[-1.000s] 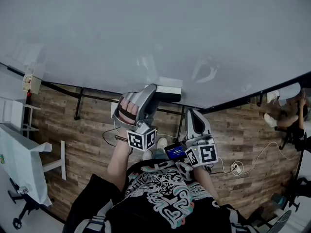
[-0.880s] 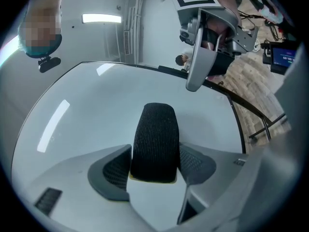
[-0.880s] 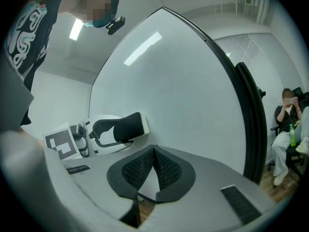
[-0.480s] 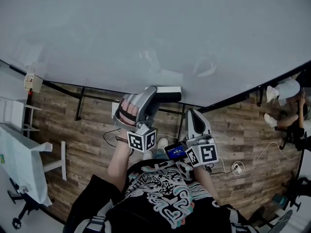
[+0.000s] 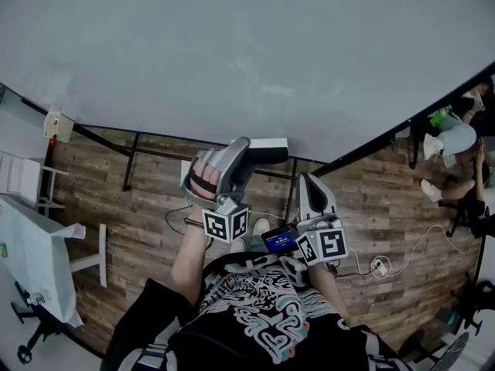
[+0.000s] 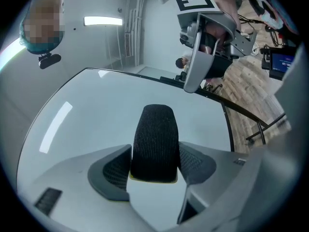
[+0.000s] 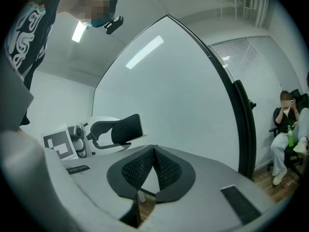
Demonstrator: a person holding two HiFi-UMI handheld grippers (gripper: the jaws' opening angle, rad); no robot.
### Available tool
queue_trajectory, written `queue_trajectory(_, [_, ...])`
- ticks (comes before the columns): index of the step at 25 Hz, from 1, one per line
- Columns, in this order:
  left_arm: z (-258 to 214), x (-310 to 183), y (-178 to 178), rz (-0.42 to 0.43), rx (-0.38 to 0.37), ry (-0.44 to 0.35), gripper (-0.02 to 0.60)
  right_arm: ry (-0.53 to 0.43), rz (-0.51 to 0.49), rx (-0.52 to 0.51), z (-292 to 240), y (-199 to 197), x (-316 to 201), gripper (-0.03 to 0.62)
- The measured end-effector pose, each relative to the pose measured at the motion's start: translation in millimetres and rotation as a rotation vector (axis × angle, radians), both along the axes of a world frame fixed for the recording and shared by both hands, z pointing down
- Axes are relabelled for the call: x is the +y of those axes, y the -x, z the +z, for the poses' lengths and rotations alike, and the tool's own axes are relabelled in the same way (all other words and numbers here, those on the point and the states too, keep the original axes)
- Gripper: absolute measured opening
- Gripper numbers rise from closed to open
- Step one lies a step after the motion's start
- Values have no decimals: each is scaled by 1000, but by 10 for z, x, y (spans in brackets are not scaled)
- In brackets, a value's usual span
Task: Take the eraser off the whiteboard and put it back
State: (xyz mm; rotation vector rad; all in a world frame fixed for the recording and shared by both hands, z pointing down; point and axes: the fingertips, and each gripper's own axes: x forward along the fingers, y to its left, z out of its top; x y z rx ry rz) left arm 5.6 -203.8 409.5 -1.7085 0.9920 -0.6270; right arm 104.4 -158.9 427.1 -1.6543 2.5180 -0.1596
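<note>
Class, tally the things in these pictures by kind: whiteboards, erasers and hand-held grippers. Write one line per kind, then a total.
whiteboard: 1
eraser: 1, clamped between the left gripper's jaws
grippers: 2, the left gripper and the right gripper, whose jaws are together with nothing between them
Total: 4

eraser point(image 5: 267, 147) in left gripper point(image 5: 250, 151), slightly farther from whiteboard point(image 5: 232, 52); more floor point(image 5: 139, 207) visible

The eraser point(image 6: 154, 139), white with a black felt face and a yellow strip, sits clamped in the left gripper point(image 6: 155, 170), by the whiteboard's point(image 5: 247, 52) lower edge.
</note>
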Motion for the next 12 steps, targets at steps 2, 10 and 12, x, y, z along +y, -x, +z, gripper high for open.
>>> queue_trajectory(2, [-31,85,26,1,3,-5,289,-5,1,-1,-25,26,78,5])
queue_trajectory(10, [-110,402,180,2,7,-12,289,-28,3,-4,-115,178,360,5])
queue_trajectory(12, [-124,470,223,1,13,-12,289,-37,8,-6,-154,204,412,5])
